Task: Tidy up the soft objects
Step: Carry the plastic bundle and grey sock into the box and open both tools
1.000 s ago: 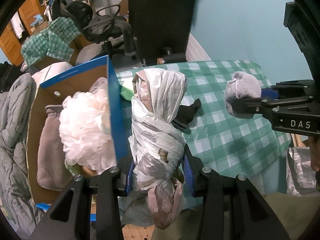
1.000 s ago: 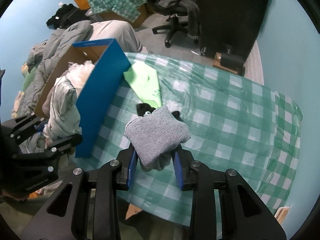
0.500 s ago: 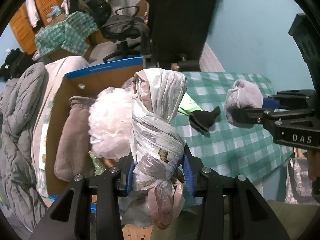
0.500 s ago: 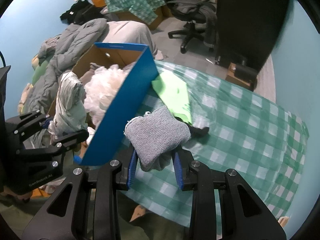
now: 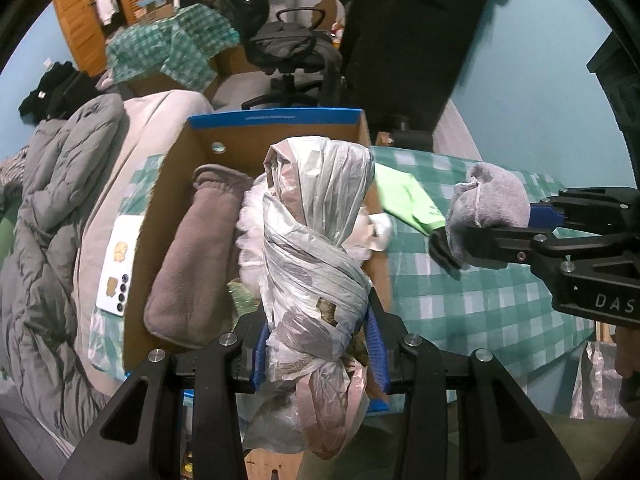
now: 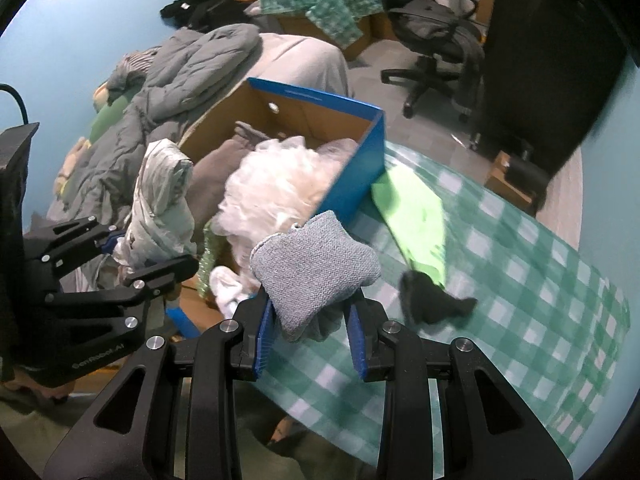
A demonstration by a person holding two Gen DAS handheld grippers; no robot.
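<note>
1. The left hand-held gripper [image 5: 316, 344] is clamped on a twisted bundle of plastic bags [image 5: 316, 248], its blue pads pressing both sides of the knotted lower part; the bundle stands up between the fingers over the near end of the cardboard box [image 5: 276, 120].
2. The right hand-held gripper [image 6: 310, 332] is closed tight on a folded grey cloth [image 6: 316, 268], held above the box's near corner and the edge of the desk [image 6: 540, 312].
3. Inside the blue-sided box lie a brownish-grey fleece item [image 5: 196, 256] and a white mesh bath pouf [image 6: 280, 184].
4. On the green checked tablecloth, just beside the box, lie a lime-green cloth [image 6: 416, 216] and a small black piece of fabric [image 6: 432, 300].
5. A white phone [image 5: 120, 264] lies left of the box.
</note>
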